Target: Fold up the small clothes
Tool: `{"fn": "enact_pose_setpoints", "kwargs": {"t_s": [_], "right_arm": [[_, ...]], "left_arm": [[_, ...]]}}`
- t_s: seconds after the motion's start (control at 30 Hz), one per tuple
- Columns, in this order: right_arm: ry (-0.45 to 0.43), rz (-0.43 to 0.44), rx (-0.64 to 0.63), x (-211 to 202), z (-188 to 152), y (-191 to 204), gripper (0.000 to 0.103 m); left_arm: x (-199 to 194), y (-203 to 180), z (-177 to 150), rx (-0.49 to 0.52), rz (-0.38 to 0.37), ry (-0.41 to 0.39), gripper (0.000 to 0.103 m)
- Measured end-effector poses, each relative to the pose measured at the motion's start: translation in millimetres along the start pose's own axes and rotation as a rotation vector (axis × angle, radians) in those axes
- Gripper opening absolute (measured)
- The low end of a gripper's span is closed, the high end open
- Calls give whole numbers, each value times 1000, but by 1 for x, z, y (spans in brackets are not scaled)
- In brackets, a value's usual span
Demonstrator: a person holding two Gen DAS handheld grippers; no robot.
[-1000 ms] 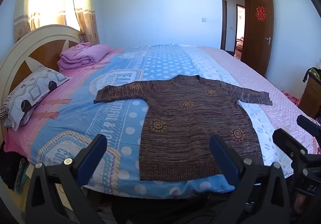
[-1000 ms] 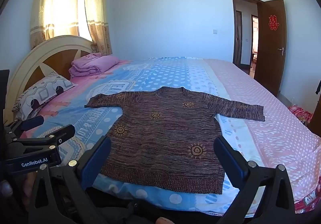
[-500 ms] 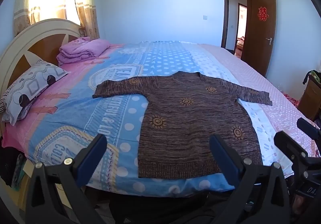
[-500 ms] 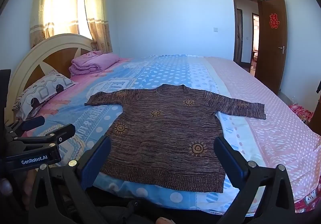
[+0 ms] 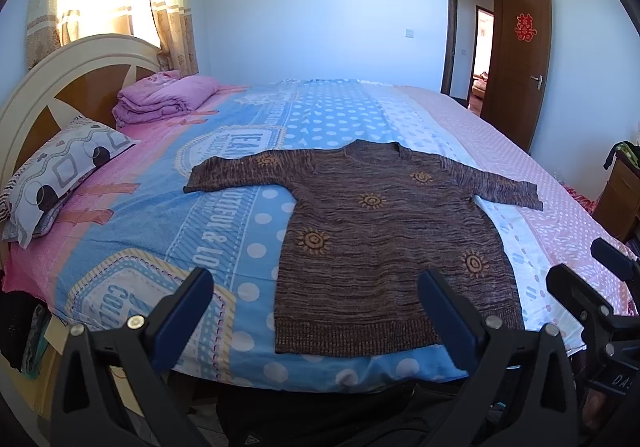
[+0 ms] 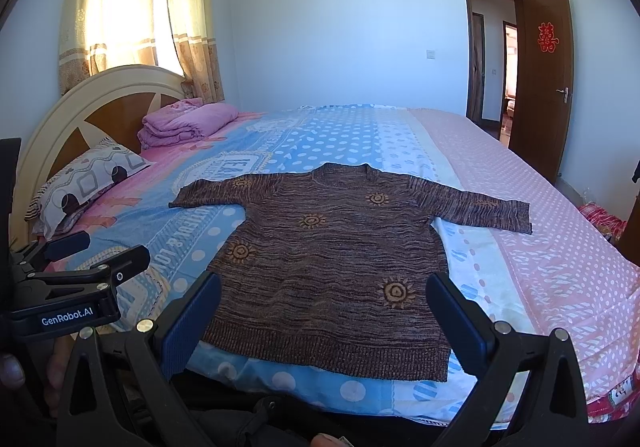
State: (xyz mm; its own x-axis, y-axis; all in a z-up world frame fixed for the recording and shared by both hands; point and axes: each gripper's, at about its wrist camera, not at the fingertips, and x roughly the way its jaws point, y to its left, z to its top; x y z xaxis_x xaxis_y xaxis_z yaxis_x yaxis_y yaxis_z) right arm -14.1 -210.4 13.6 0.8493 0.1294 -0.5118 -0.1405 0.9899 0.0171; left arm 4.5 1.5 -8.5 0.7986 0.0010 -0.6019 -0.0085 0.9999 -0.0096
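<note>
Left tool (image 5: 316,311) spread apart, empty, short of the bed (image 5: 120,215) edge. Brown sweater (image 5: 384,239) lies flat, sleeves spread, hem toward the near edge, likely laid out ready for a first fold. Right tool (image 6: 324,319) also apart, empty, aimed at the hem. No containers visible.

You can read "GenRobot.AI" in white on the left gripper (image 6: 84,267) body. A red double-happiness character hangs on the brown door (image 6: 548,87). The bedsheet (image 5: 224,207) carries large lettering, only partly legible: "TEA", "COL".
</note>
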Motion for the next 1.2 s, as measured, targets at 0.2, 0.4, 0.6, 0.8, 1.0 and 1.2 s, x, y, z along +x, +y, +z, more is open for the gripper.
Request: {"fn": "enact_pose_setpoints", "kwargs": {"t_s": [0.2,0.4,0.6,0.8,1.0,1.2], "right_arm": [[2,1,1,-1,0,1,102],[13,7,3,2,-1,0,102],[23,9,4,4,-1,0,102],[24,9,4,4,-1,0,102],[35,13,0,7,-2,0,102],[36,14,1,7,-2,0,102]], "left_arm": [[3,2,-1,-6,-4,11,103],[3,2,0,-5,-5,11,103],[3,2,-1,-6,-7,11,103],[3,2,-1,-6,-6,13,103],[3,2,-1,-6,-7,15,103],[3,2,-2,-7,-8,15,103]]}}
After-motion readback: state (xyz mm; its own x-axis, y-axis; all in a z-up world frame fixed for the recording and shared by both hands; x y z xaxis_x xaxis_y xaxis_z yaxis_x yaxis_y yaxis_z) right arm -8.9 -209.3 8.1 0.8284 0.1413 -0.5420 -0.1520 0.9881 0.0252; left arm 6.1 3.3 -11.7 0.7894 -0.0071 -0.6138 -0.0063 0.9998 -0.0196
